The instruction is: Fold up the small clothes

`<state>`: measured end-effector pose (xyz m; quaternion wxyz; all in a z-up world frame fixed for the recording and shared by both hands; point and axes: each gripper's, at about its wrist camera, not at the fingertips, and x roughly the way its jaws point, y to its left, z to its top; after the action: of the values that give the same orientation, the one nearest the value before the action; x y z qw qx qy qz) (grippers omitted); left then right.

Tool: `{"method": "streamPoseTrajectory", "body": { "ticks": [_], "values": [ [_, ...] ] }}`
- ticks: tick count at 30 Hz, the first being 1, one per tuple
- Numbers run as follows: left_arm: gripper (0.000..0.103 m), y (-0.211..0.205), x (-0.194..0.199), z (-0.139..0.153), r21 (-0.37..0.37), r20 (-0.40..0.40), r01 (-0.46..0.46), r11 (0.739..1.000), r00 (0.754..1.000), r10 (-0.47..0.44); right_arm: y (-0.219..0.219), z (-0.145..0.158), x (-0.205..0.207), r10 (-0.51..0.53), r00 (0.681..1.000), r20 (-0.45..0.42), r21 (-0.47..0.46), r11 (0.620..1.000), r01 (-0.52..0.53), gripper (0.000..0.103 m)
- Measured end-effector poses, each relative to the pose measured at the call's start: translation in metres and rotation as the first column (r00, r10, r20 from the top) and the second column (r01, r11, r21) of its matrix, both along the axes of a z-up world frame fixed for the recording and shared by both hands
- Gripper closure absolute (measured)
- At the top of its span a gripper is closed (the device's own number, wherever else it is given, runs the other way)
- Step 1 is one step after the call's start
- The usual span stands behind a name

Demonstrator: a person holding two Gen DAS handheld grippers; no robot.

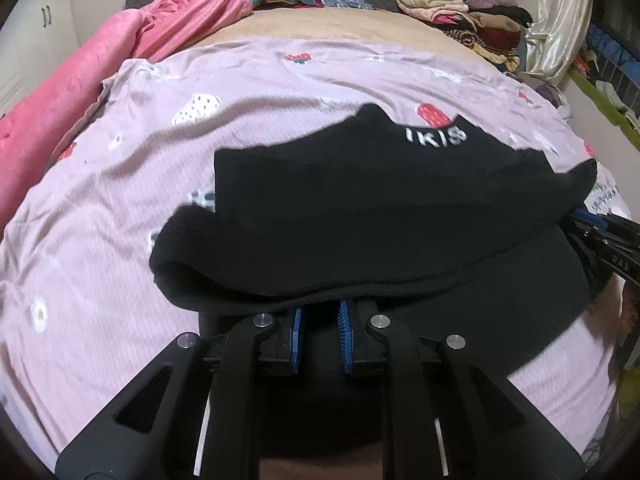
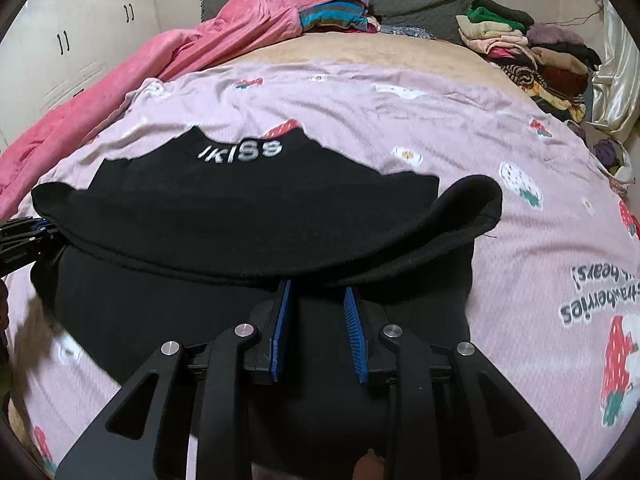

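A black garment (image 1: 380,208) lies on a bed covered by a lilac sheet (image 1: 120,200) printed with strawberries. Its near edge is lifted and carried toward the far edge, so a thick fold hangs between two tools.

The left hand-held gripper (image 1: 322,312) is nearly closed and pinches the raised black hem between its blue pads. The right hand-held gripper (image 2: 316,300) is open a little wider; the same hem passes between its pads and appears to be pinched there too, though the contact is partly hidden by cloth.

To fold well, both tools should probably travel forward together at equal height, keeping the hem taut and level, then lower it so its edge meets the far edge squarely before letting go. Uneven hands would likely skew the fold or leave the side corner drooping.

White lettering on the garment's far edge reads "iKISS" (image 2: 240,151). The sheet carries upside-down print reading "strawberries" (image 2: 592,296); a second word is unclear. A pink blanket (image 1: 100,72) and piled clothes (image 1: 472,20) sit beyond.
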<state>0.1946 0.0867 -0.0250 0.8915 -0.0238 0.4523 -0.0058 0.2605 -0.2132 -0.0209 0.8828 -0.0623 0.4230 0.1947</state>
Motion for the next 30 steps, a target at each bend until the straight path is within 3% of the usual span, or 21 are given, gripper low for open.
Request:
{"method": "streamPoseTrajectory", "body": {
  "ticks": [10,12,15,17,18,20,23,25,26,27,28,30],
  "values": [
    [0.095,0.032,0.038,0.023,-0.017,0.035,-0.078,0.997,0.996,0.079,-0.010,0.021,0.038,-0.076,0.996,0.051,0.037,0.997,0.074,0.078],
    [0.083,0.041,0.039,0.032,-0.021,0.060,-0.099,0.995,0.993,0.100,-0.016,0.026,0.044,-0.100,0.993,0.065,0.042,0.994,0.097,0.078],
    [0.078,0.055,0.039,0.040,-0.054,0.080,-0.127,0.990,0.988,0.131,-0.028,0.028,0.050,-0.134,0.988,0.071,0.042,0.990,0.131,0.077],
    [0.070,0.062,0.041,0.039,-0.060,0.070,-0.139,0.988,0.987,0.143,-0.034,0.026,0.056,-0.159,0.985,0.067,0.031,0.987,0.158,0.059],
    [0.065,0.065,0.043,0.037,-0.062,0.063,-0.145,0.987,0.987,0.149,-0.039,0.023,0.061,-0.176,0.983,0.056,0.028,0.984,0.175,0.057],
    [0.063,0.072,0.047,0.028,-0.084,0.034,-0.158,0.984,0.986,0.161,-0.045,0.017,0.068,-0.195,0.980,0.030,0.028,0.981,0.194,0.057],
    [0.048,0.075,0.056,0.014,-0.106,-0.006,-0.155,0.982,0.988,0.155,-0.052,0.005,0.079,-0.208,0.978,-0.024,0.040,0.977,0.209,0.057],
    [0.048,0.073,0.059,0.009,-0.109,-0.014,-0.145,0.983,0.989,0.145,-0.055,0.000,0.083,-0.212,0.976,-0.051,0.056,0.975,0.214,0.057],
    [0.053,0.072,0.061,0.006,-0.106,-0.016,-0.144,0.984,0.990,0.144,-0.057,-0.002,0.085,-0.209,0.976,-0.066,0.074,0.974,0.213,0.062],
    [0.081,0.072,0.062,0.003,-0.100,-0.017,-0.147,0.984,0.989,0.146,-0.057,-0.004,0.085,-0.207,0.976,-0.070,0.082,0.974,0.213,0.071],
    [0.097,0.071,0.062,0.002,-0.099,-0.014,-0.149,0.984,0.989,0.148,-0.056,-0.004,0.083,-0.204,0.976,-0.072,0.090,0.973,0.210,0.091],
    [0.100,0.071,0.061,0.003,-0.101,-0.009,-0.148,0.984,0.989,0.148,-0.057,0.002,0.078,-0.197,0.979,-0.055,0.109,0.973,0.202,0.095]
  ]
}}
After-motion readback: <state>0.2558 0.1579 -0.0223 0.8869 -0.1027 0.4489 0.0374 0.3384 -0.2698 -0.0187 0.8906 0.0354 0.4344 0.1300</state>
